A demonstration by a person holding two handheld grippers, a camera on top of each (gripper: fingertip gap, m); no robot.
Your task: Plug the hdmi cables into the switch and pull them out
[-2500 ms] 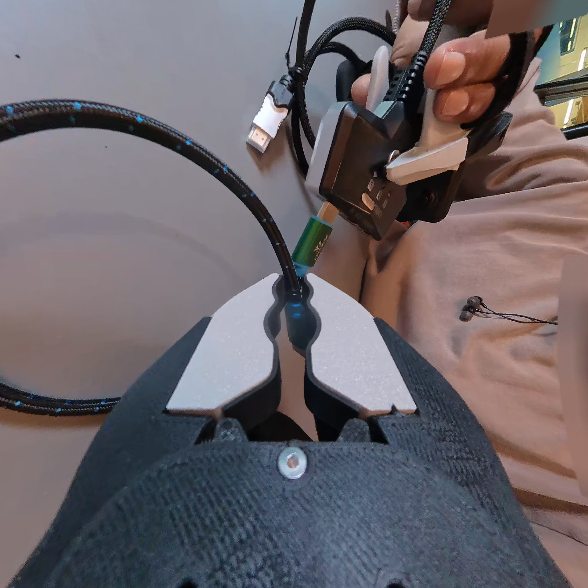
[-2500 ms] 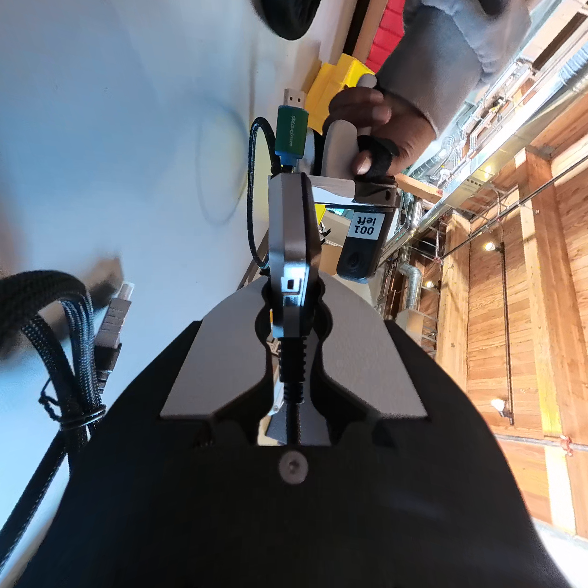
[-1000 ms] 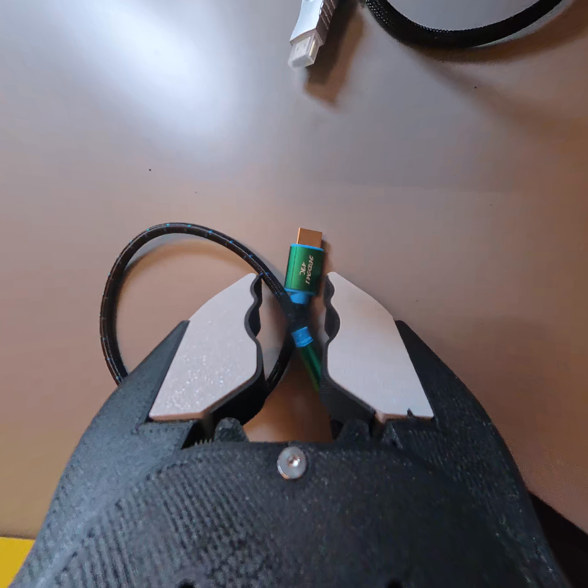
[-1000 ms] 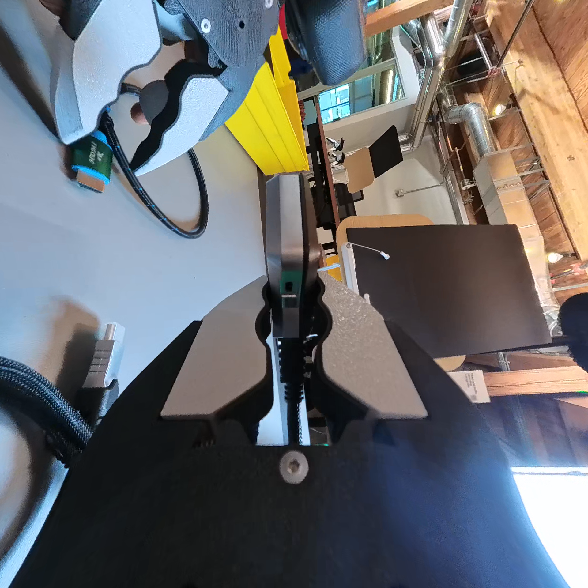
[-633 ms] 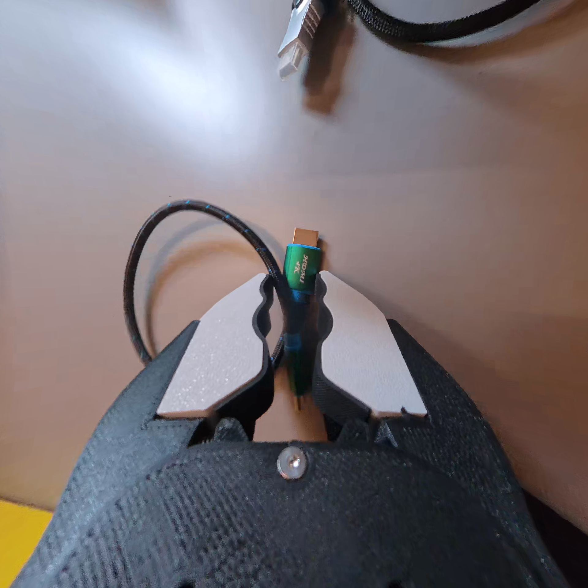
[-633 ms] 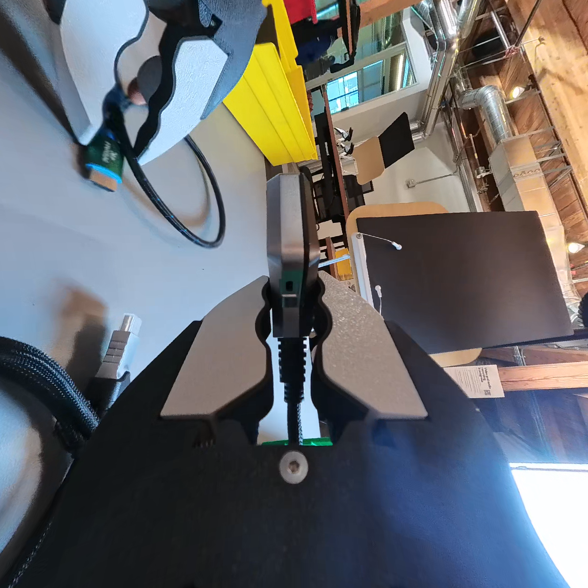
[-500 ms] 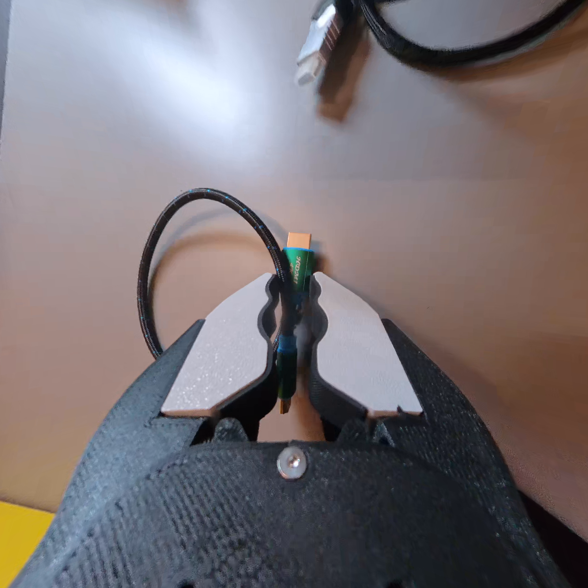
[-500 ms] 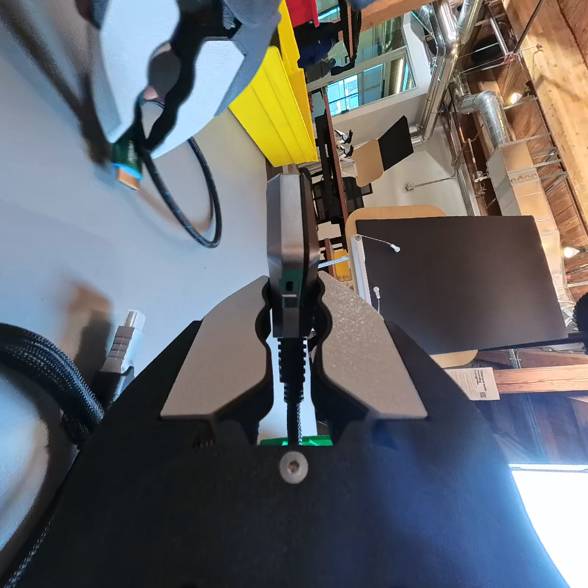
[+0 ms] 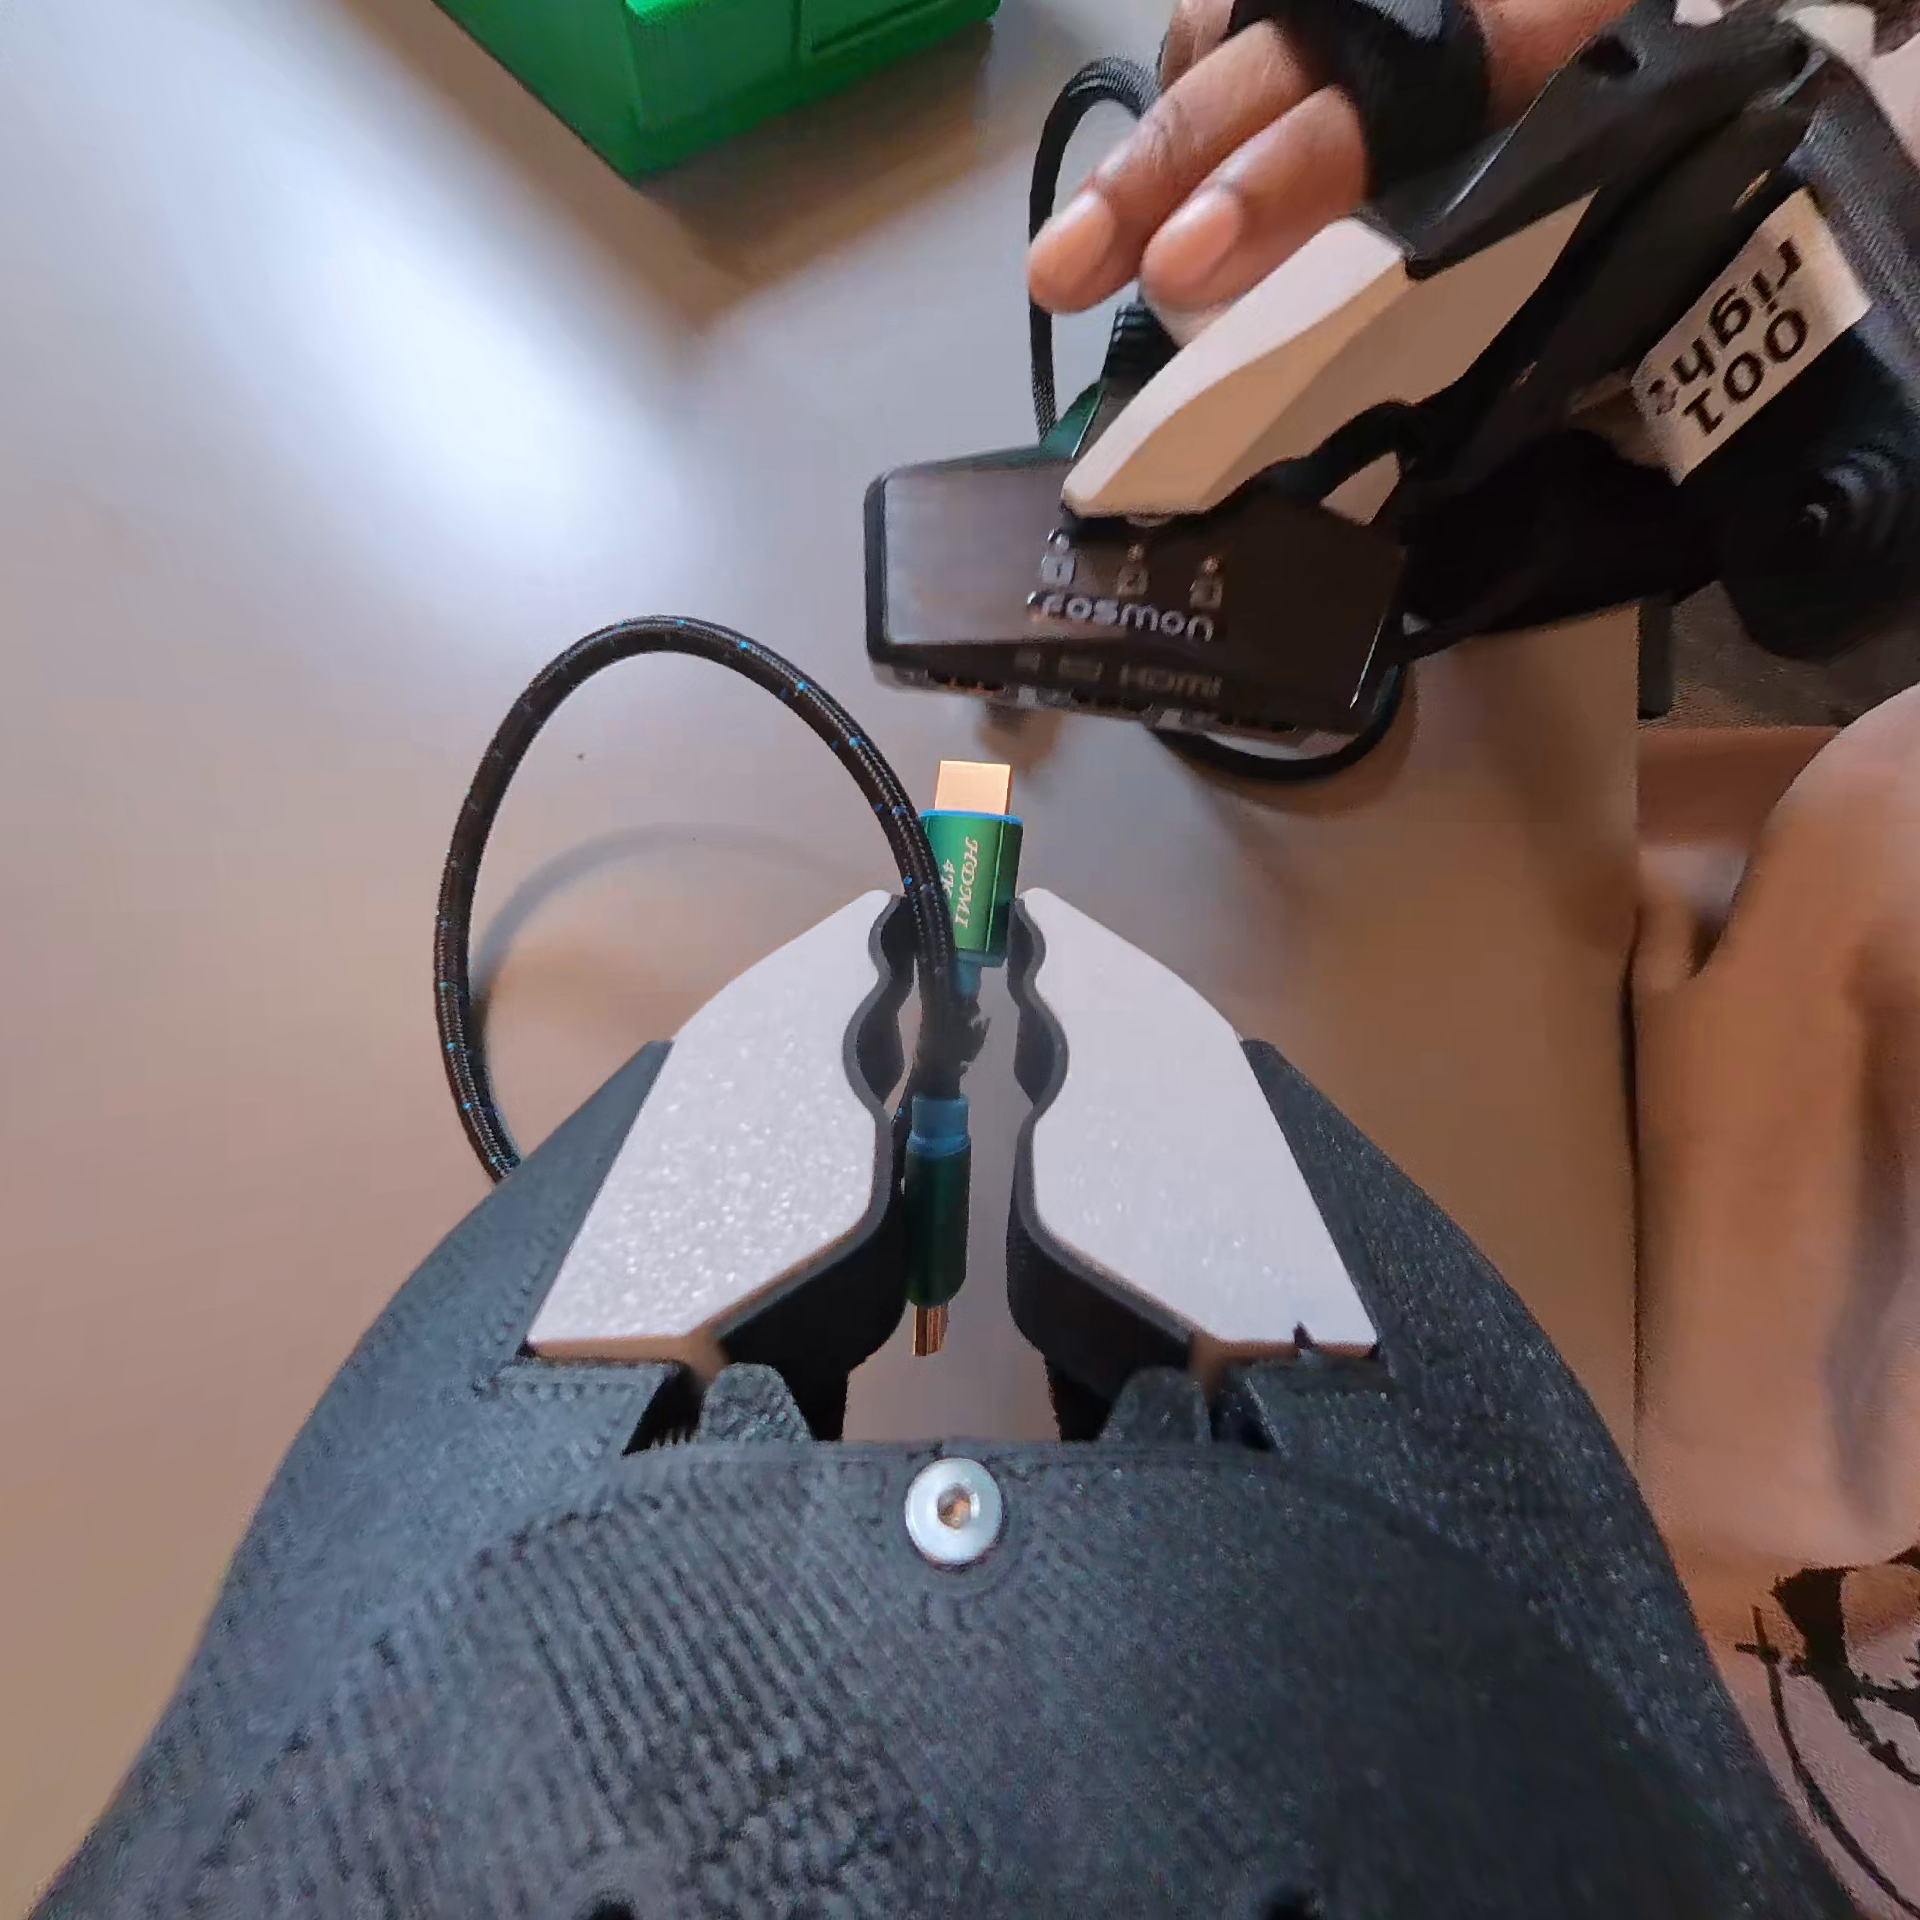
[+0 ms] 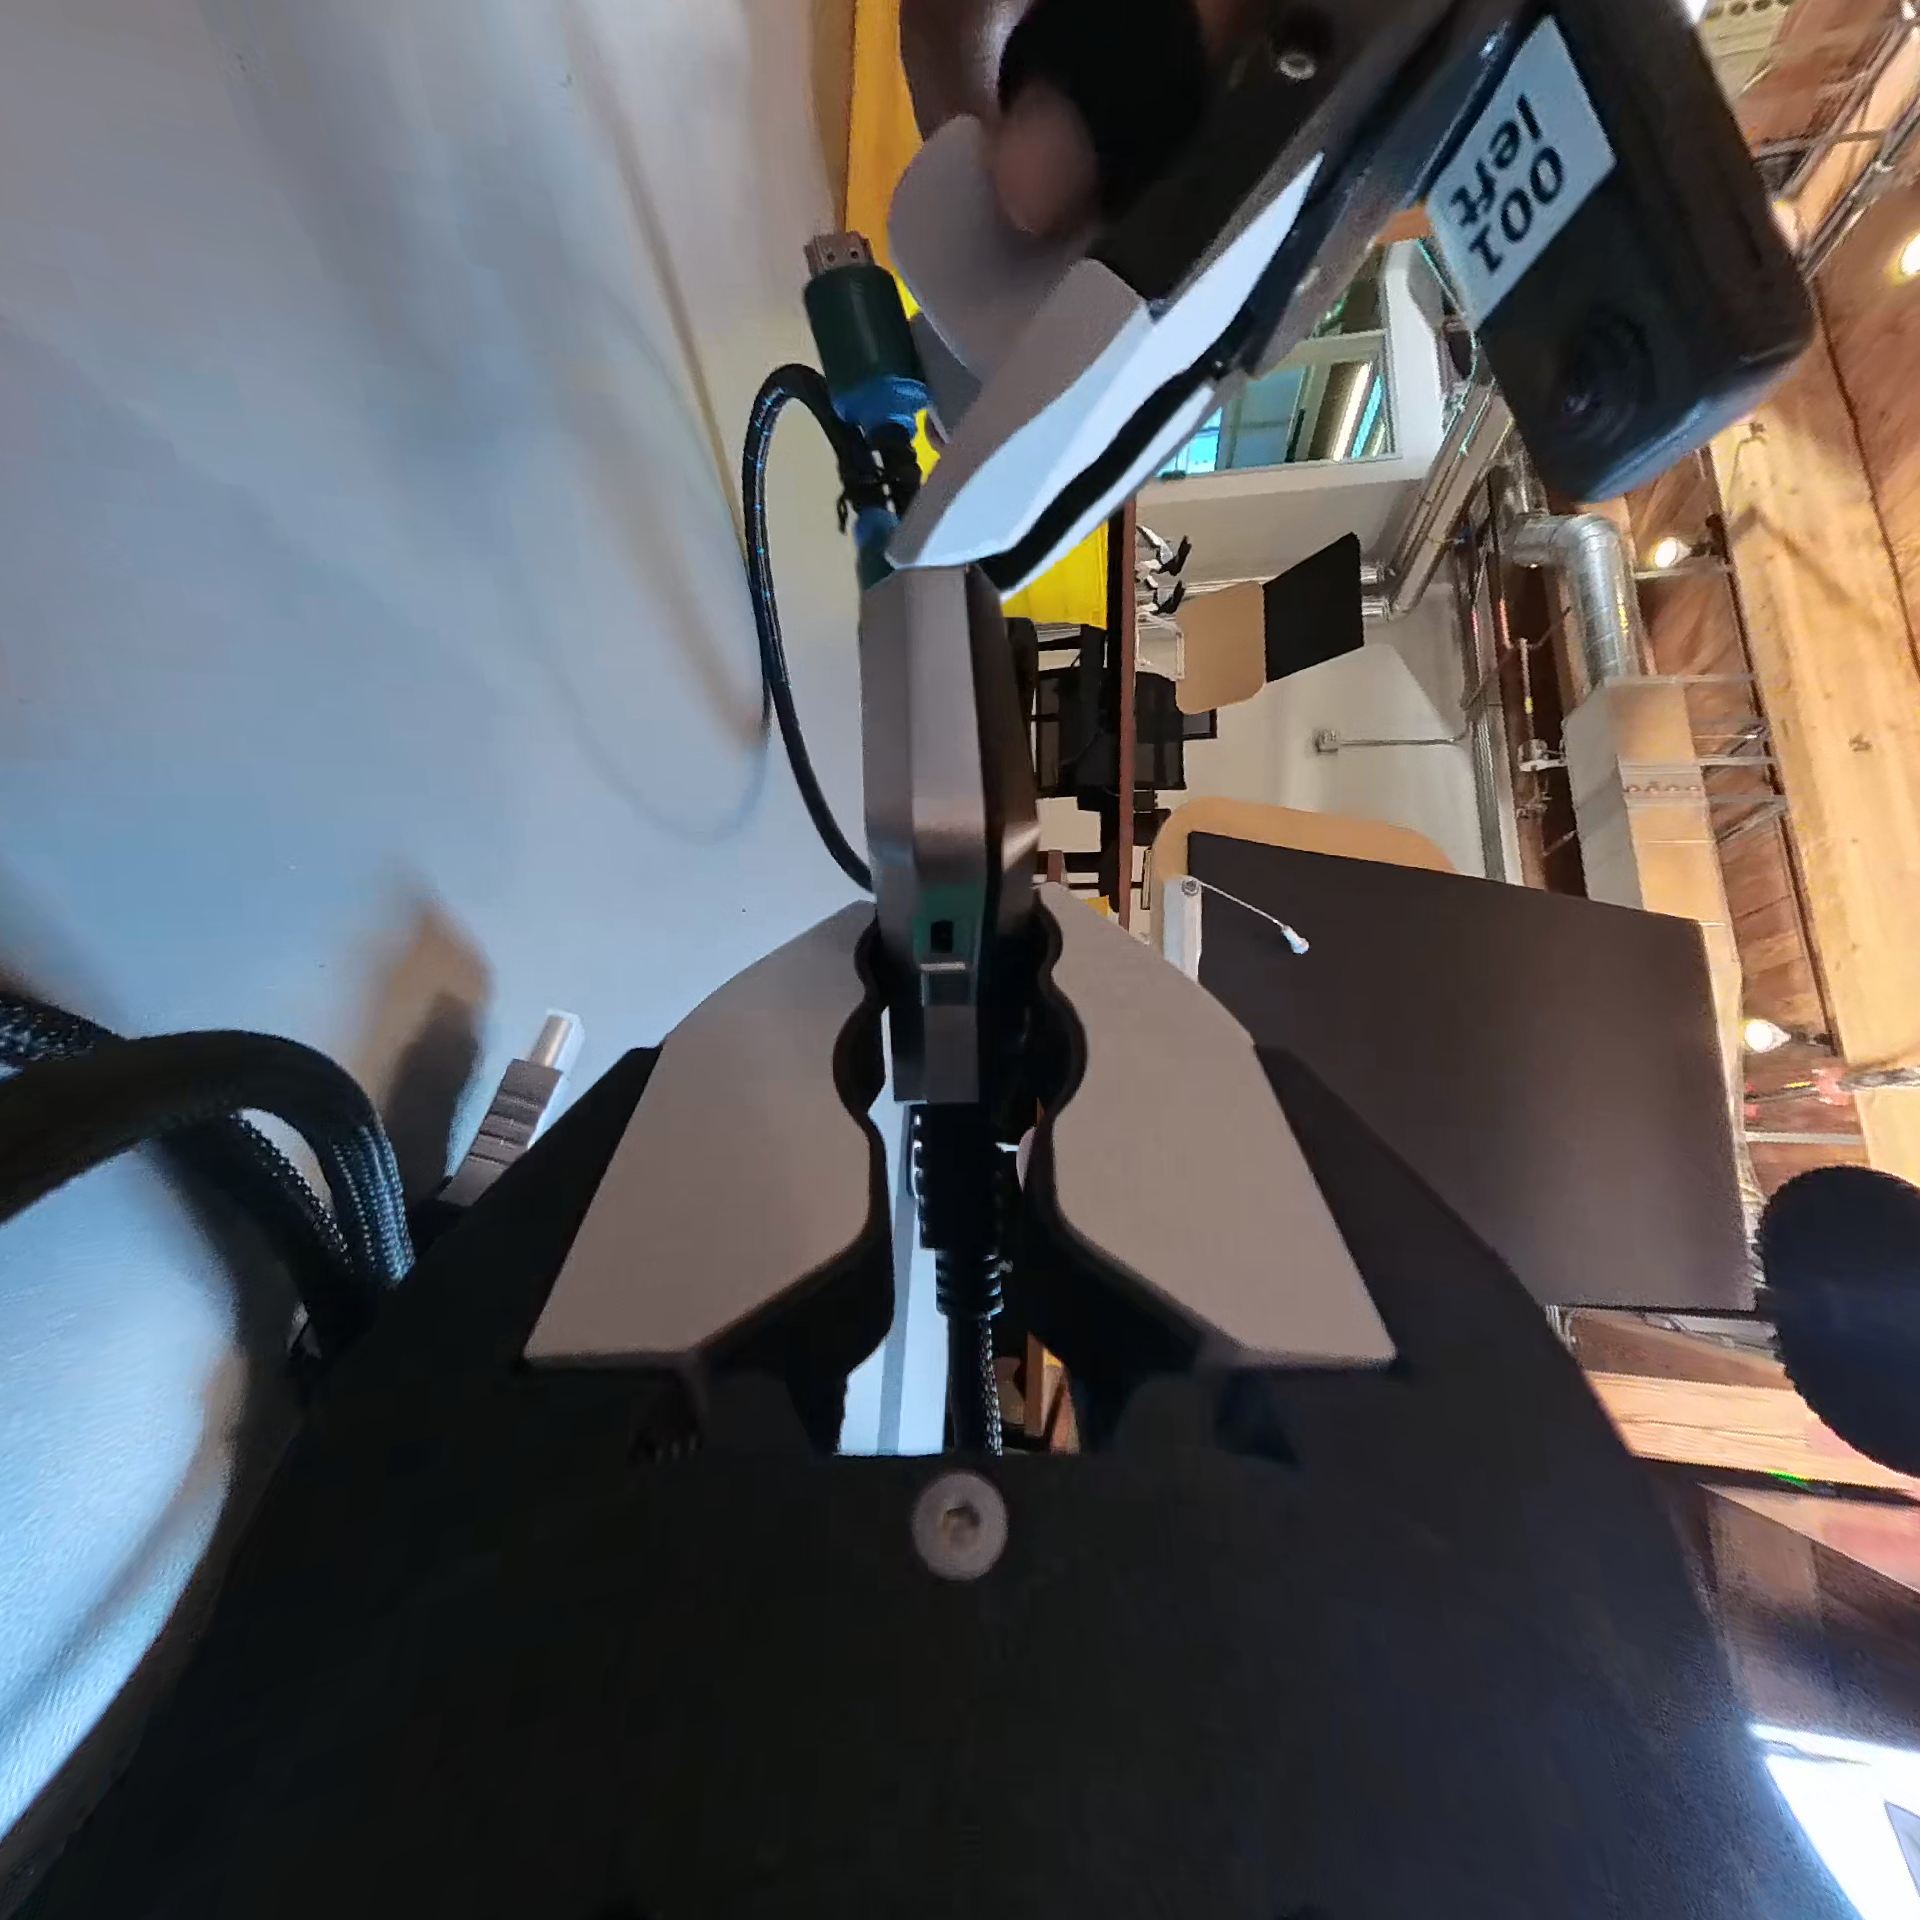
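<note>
Now, line by line:

Left gripper (image 9: pixel 951 920): flat grey speckled finger plates on a black ribbed printed body, scalloped inner edges; closed down on the green plug (image 9: pixel 975 883) with only a narrow gap left.
Green plug: glossy green metal shell, gold tip pointing toward the switch (image 9: pixel 1127 603), blue collar behind; clear of the switch, a short gap between them.
Braided cable (image 9: pixel 540 810): black weave with blue flecks, looping out left and back between the fingers; its second green plug (image 9: pixel 935 1231) hangs low in the gap.
Right gripper (image 10: pixel 956 935): same build, clamped on the switch's rear edge, which it holds above the table (image 9: pixel 312 520).
Switch: flat dark brushed slab with rounded corners, port row facing the plug.
Silver plug (image 10: pixel 530 1091): ridged metal, lying on the table beside thick black braided cable (image 10: pixel 260 1101).
Green box (image 9: pixel 717 62): smooth plastic, far edge of the table.
Change: half a second ago the left view showed only table and silver plug ahead; now the switch and right gripper fill it, the green plug nearing the ports.
</note>
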